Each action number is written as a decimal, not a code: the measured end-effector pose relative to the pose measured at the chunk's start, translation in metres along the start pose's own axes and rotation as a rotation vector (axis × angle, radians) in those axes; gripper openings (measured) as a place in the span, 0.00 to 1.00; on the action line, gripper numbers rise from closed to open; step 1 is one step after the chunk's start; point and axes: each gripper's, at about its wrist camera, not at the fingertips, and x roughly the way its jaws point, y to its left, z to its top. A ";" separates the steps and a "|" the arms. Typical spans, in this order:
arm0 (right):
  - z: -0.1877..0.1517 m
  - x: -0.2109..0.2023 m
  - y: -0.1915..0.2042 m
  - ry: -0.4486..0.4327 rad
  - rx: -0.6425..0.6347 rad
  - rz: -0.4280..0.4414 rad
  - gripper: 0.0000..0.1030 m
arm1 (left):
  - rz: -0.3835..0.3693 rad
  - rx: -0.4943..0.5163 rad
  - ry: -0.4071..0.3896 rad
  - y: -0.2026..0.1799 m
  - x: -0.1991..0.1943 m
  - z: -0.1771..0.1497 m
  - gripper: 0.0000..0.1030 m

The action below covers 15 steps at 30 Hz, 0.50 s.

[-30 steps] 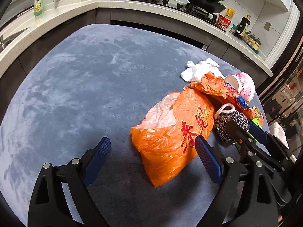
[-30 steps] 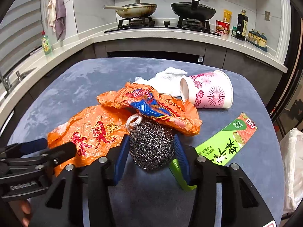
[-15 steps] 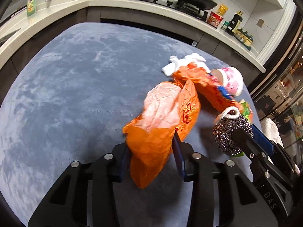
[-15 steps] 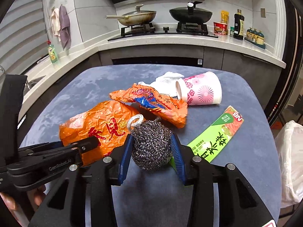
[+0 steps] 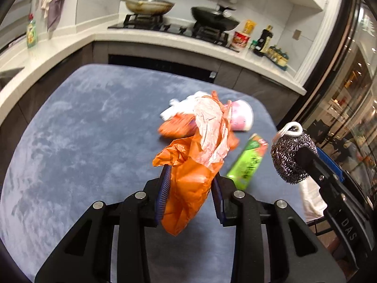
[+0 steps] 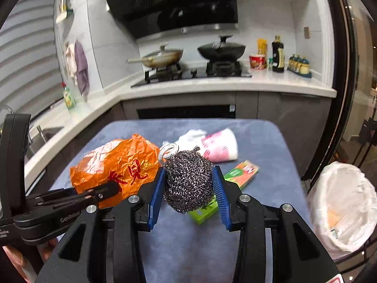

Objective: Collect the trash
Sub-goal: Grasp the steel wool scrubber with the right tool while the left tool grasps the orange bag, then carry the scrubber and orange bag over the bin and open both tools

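Clearly, the left gripper (image 5: 190, 191) pinches the orange bag (image 5: 195, 165), and the right gripper (image 6: 188, 193) clamps the steel scrubber (image 6: 188, 181). Thin plastic could slip free short of the bin (image 6: 346, 212).

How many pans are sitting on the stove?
2. A light pan with a long handle sits on the stove's left burner, and a black wok with a lid sits on the right burner. None seem hidden.

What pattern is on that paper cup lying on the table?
The paper cup is white with pink flower-like bursts, clearest in the right wrist view.
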 end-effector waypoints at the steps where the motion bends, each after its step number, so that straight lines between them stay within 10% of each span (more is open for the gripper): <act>1: 0.003 -0.008 -0.005 -0.016 0.005 -0.005 0.38 | -0.004 0.008 -0.008 -0.005 -0.004 0.001 0.31; 15: 0.015 -0.091 -0.101 -0.159 0.108 -0.152 0.38 | -0.068 0.131 -0.082 -0.095 -0.037 0.012 0.31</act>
